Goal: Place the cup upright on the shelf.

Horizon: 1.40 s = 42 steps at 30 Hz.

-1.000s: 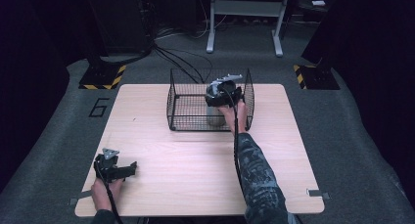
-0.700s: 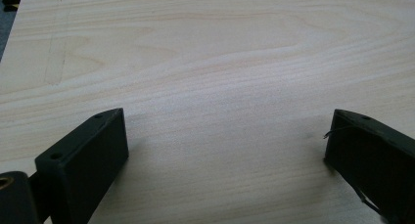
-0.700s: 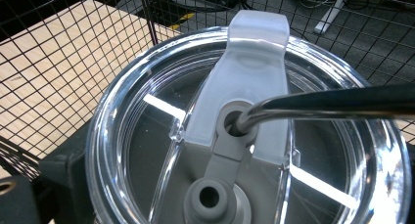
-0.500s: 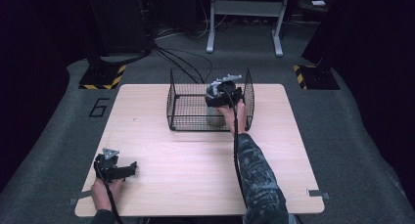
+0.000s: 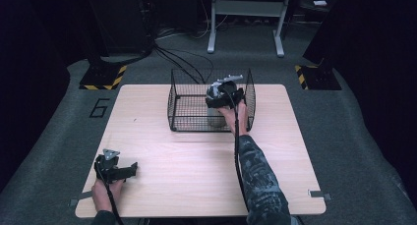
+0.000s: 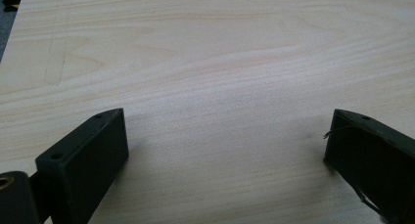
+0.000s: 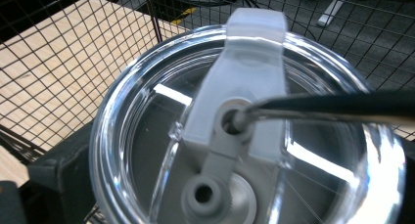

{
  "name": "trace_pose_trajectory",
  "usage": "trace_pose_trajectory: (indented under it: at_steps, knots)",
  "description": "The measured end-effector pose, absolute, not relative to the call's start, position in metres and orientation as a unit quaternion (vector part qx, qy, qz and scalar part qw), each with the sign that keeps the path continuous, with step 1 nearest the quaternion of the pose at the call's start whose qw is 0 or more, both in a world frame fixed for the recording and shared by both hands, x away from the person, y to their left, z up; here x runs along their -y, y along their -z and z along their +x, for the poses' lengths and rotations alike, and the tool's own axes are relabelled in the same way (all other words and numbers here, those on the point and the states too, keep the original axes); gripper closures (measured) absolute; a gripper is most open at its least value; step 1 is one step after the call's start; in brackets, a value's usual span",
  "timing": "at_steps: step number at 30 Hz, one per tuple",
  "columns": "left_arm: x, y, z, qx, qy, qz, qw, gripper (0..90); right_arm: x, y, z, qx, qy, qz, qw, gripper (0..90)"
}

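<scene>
L gripper (image 5: 116, 167), lower left of high view: black body, grey three-cornered plate on top, black cable trailing to bottom edge. In its own view 2 blocky matte black jaws w/ small screw holes. R gripper (image 5: 223, 95), upper centre: black, grey plate on top, black cable along forearm. R sleeve (image 5: 258, 178): dark grey-patterned fabric.

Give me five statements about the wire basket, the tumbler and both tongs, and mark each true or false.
1. The right tongs are inside the wire basket. True.
2. The left tongs grip a cup. False: the jaws stand wide apart over bare table.
3. The tumbler has a clear lid. True.
4. The basket lies on the floor. False: it stands on the table's far half.
5. The left tongs rest near the table's front left corner. True.
</scene>
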<state>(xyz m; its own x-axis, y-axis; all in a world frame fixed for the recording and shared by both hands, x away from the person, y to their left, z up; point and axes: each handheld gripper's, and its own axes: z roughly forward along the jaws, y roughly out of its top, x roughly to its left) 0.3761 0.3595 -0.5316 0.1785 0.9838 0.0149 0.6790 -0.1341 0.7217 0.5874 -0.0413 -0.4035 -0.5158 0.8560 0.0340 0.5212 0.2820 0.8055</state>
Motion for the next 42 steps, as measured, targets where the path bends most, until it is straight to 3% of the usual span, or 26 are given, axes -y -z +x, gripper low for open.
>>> trace_pose_trajectory:
  at_steps: [14,42]
  knots:
    - [-0.359,0.532,0.376,-0.587,-0.257,0.708,0.297,2.1,0.057,0.382,0.567,-0.786,-0.404,0.423,0.2,0.0]
    - [-0.36,0.531,0.376,-0.587,-0.255,0.709,0.295,2.1,0.119,0.35,0.46,-0.794,-0.406,0.39,0.229,0.0]
